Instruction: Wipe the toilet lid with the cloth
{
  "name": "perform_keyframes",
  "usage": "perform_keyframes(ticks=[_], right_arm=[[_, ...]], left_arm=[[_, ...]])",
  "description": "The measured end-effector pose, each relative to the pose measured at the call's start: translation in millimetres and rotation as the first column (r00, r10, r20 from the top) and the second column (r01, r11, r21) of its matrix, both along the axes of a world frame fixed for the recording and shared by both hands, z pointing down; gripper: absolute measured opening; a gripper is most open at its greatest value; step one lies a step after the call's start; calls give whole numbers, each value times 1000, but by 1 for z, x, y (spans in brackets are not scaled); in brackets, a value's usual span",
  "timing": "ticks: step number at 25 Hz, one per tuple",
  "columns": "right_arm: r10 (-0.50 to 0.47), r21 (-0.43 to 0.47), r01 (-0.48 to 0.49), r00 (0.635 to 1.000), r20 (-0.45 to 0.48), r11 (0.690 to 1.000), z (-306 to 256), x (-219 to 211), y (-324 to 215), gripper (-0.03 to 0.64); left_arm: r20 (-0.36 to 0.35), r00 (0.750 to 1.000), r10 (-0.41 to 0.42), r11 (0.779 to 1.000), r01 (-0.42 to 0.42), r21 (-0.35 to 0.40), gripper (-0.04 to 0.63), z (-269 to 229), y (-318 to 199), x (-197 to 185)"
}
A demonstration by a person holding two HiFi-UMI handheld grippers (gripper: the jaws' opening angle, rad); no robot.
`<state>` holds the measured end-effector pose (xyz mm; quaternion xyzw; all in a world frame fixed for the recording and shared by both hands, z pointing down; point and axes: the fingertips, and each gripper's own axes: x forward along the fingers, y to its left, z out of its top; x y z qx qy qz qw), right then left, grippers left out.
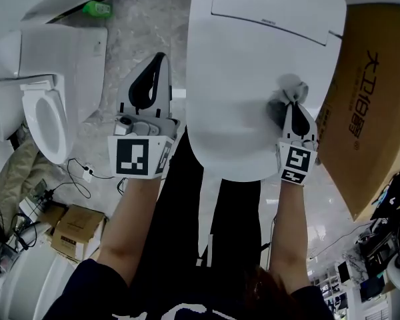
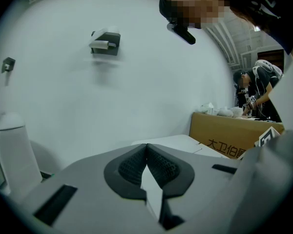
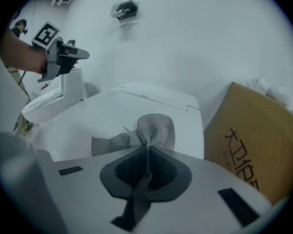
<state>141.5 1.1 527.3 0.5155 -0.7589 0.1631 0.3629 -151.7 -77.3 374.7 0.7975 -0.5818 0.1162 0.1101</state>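
While clamping cloth (image 3: pixel 154 128) (grey), right gripper (image 3: pixel 147 149) over lid (image 1: pixel 247 59).

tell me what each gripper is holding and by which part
The right gripper is shut on the grey cloth, pinching a bunched fold; the rest puffs out past the tips. The left gripper is shut and empty.

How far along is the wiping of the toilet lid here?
Done: the cloth is picked up, clamped in the right gripper. In hand: it sits bunched on the toilet lid, right of centre, so wiping looks under way. Left: the lid shows no wipe marks, so the area covered cannot be judged. The left gripper is shut, empty, off the lid.
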Motion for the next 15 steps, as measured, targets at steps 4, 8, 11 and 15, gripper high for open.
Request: perform_keyframes(ticks=[4,8,11,15], right_arm=[[180,6,-180,984,-8,984,3,62,6,34],[286,-13,-286,958,6,958,5,90,15,34],[355,-21,-355,935,11,935,5,93,22,34],[352,-27,-351,936,20,936,5,77,25,34]], left_arm=[[-2,1000,13,1000,-13,-3,20,1,1,8],[-5,1000,18,1000,-18,-2,20,2,1,14],[-4,1000,25,1000,-25,-2,20,0,2,15],[3,1000,20,1000,-20,4,20,-2,0,10]])
